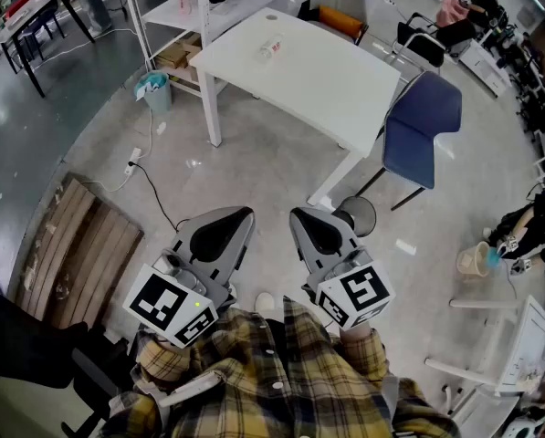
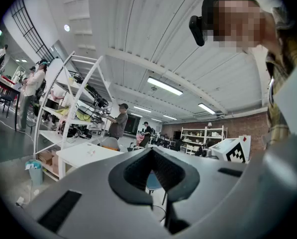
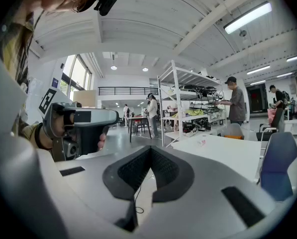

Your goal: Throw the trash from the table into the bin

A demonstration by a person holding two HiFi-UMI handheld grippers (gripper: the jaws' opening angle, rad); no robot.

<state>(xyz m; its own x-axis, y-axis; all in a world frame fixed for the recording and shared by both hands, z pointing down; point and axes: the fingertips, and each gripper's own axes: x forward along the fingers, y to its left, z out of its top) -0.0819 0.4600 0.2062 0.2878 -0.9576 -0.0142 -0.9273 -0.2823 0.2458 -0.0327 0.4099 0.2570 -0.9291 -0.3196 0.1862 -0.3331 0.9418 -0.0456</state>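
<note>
Left gripper (image 1: 238, 217) and right gripper (image 1: 301, 217) sit low centre, fingers closed on nothing. Trash (image 1: 270, 48) lies on the counter (image 1: 345, 89) up top, bin (image 1: 155, 90) upper left.

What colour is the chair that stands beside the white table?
The chair is blue; the head view shows it best.

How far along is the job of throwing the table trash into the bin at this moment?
Done: nothing yet; the trash lies on the white table. In hand: nothing; the left tool and the right tool are both shut and empty, with open floor between them and the table. Left: approach, pick up the trash, and drop it in the blue bin beside the shelf.
</note>
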